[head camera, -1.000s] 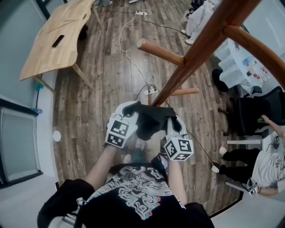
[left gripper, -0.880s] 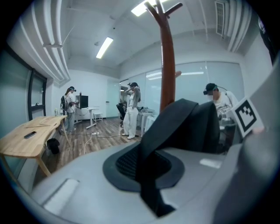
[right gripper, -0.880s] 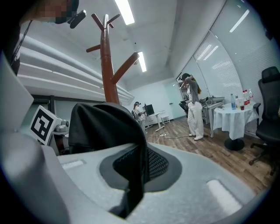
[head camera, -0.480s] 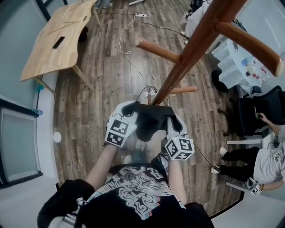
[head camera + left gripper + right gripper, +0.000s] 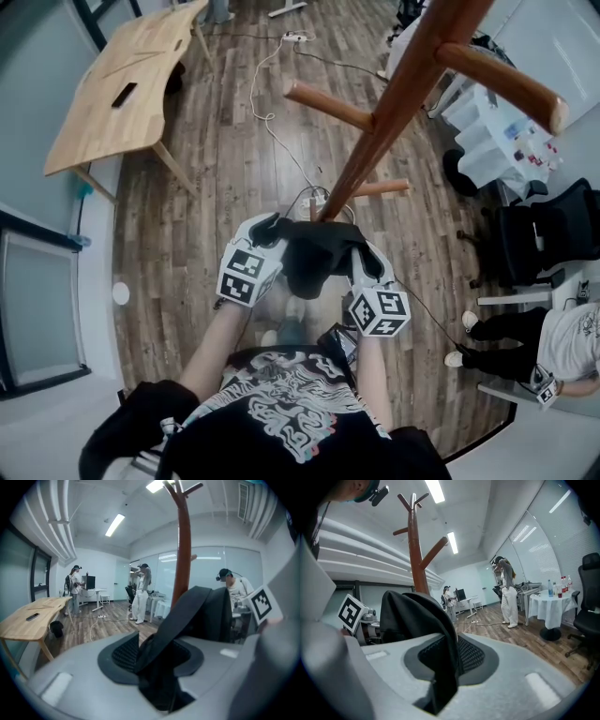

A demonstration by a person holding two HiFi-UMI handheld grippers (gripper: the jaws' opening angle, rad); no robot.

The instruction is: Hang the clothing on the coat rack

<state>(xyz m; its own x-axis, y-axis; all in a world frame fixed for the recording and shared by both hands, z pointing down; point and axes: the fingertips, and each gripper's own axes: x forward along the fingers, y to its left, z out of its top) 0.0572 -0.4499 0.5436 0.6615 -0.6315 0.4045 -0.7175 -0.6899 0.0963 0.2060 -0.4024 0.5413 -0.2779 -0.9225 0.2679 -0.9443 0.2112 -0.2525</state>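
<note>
A black garment (image 5: 314,253) hangs stretched between my two grippers, right at the foot of the brown wooden coat rack (image 5: 375,122). My left gripper (image 5: 272,228) has the cloth's left end; its jaws are opening, and the cloth (image 5: 187,620) still lies across the pad and runs down between them. My right gripper (image 5: 361,246) is shut on the right end, where the cloth (image 5: 417,616) folds over its pad. One peg (image 5: 333,105) juts left above the garment, and a short peg (image 5: 380,188) points right just beyond it. In both gripper views the rack's pole (image 5: 180,550) (image 5: 415,550) rises behind the cloth.
A light wooden table (image 5: 122,80) stands far left, and a white cable (image 5: 272,103) trails across the plank floor. A white-clothed table (image 5: 492,131) and a black office chair (image 5: 548,234) are on the right, beside a seated person (image 5: 553,347). People stand further back (image 5: 140,592).
My left gripper has shifted slightly left and outward. The garment stays stretched between both grippers. The rack's upper pegs have drifted up in the head view.
</note>
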